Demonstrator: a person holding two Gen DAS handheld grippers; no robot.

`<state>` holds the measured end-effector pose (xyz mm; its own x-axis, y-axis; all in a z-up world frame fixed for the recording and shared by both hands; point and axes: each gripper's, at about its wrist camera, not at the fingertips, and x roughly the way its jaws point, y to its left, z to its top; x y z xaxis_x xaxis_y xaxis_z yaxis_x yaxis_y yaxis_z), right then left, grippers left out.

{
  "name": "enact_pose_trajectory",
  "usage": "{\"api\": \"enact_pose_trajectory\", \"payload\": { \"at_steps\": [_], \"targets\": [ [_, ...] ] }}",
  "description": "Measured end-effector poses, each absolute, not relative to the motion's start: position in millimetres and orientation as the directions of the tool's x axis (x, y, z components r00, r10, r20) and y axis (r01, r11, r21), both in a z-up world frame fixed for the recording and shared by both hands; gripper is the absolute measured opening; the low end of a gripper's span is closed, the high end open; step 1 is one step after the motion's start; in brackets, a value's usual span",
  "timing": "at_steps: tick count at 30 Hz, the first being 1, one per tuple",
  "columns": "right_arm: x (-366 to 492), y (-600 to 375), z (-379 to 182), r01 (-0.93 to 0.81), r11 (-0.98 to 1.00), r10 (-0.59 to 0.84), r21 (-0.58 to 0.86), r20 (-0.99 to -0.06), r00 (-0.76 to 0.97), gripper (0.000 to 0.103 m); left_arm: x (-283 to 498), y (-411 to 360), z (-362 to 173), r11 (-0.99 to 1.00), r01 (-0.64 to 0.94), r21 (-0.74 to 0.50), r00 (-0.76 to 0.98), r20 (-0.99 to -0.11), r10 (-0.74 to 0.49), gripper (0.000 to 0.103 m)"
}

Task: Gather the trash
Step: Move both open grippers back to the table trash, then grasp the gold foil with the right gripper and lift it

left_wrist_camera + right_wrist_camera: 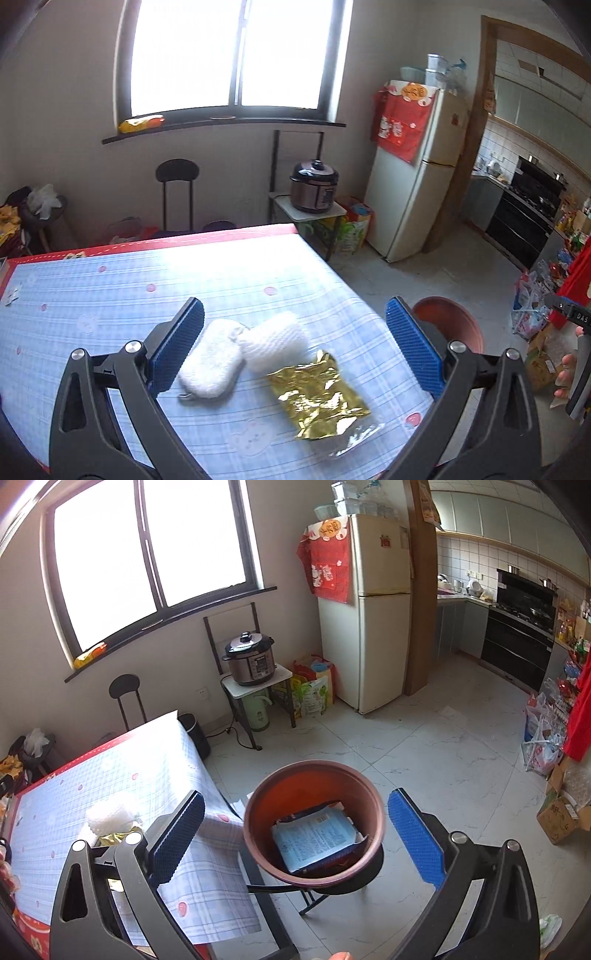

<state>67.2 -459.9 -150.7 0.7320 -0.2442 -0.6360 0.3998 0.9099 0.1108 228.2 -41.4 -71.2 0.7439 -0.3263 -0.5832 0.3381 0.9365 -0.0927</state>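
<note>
Fridge (pixel 417 173), pressure cooker (pixel 251 659) (on stand)

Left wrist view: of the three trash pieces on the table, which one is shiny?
The gold foil wrapper, crinkled and reflective, lying nearest the camera. The two white foam nets beyond it are matte.

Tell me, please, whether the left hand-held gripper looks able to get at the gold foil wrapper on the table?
Probably yes: the left hand-held gripper is open, the gold foil wrapper lies uncovered between its fingers, nothing blocking.

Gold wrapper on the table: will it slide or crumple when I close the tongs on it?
The gold wrapper looks like thin creased foil, so it will probably crumple and weigh little. Its shiny film may slip on the smooth tablecloth if pushed. It lies flat, so grabbing a raised edge seems safest.
</note>
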Motion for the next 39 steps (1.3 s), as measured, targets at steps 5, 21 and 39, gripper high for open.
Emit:
{"api": "enact_pose_trajectory", "payload": {
  "at_steps": [5, 21, 39],
  "targets": [
    [96, -408, -153, 0.317, 0.943, -0.17, 0.101, -0.672, 0.721, 0.098, 222, 29, -81, 0.972, 0.22, -0.083, 0.782, -0.581, -0.226, 0.097],
    [186, -213, -251, -0.054, 0.989, 0.143, 0.134, -0.853, 0.501, 0.098, 222, 157, -150, 0.981, 0.034, -0.193, 0.741, -0.654, -0.154, 0.097],
    [238, -147, -348, 0.061, 0.998, -0.02, 0.001, -0.936, 0.35, 0.091, 218, 207, -205, 0.97, 0.012, -0.244, 0.662, -0.725, -0.191, 0.097]
  ]
}}
